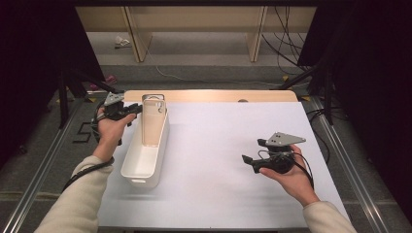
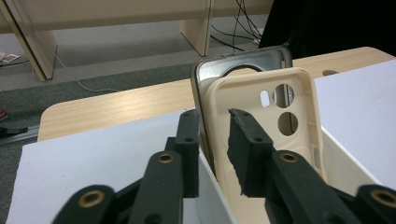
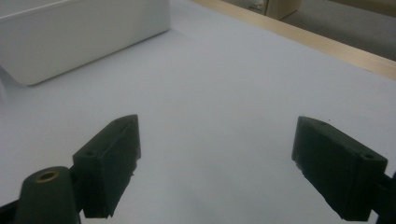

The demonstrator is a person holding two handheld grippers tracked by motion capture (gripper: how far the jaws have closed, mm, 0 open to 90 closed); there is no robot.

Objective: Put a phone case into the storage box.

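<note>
Left gripper view: camera holes point(image 2: 284, 108) in phone case point(image 2: 261, 121).

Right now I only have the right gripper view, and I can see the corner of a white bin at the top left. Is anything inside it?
Observer: Yes, a cream phone case stands upright at the far end of the white bin.
Operator: Is anything else in there with it?
Observer: A silver-rimmed piece stands directly behind the case, rising a little above it.
Operator: Where is the other hand?
Observer: The left hand-held gripper is at the case, with one jaw on either side of the case's side edge. I cannot tell whether the pads press on it.
</note>
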